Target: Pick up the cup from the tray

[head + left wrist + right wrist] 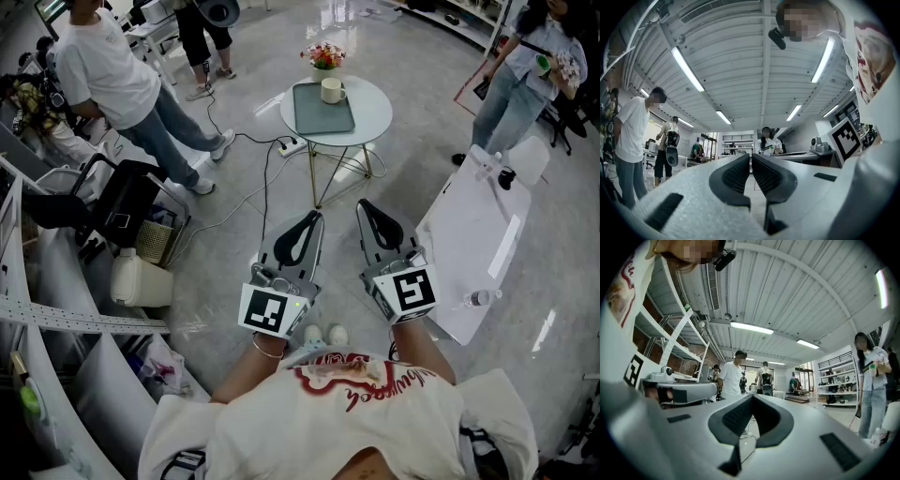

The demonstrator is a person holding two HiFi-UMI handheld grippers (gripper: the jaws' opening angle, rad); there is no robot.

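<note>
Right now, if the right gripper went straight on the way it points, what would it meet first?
The way looks free nearby. The right gripper aims across open floor; far off, probably a standing person, though depth is unclear.

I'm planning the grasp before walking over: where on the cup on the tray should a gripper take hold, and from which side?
Probably the wall of the cup at its rim, one jaw inside, coming from above on the near side. It stands upright with its mouth open, its handle sticks out to the right, and flowers stand close behind.
</note>
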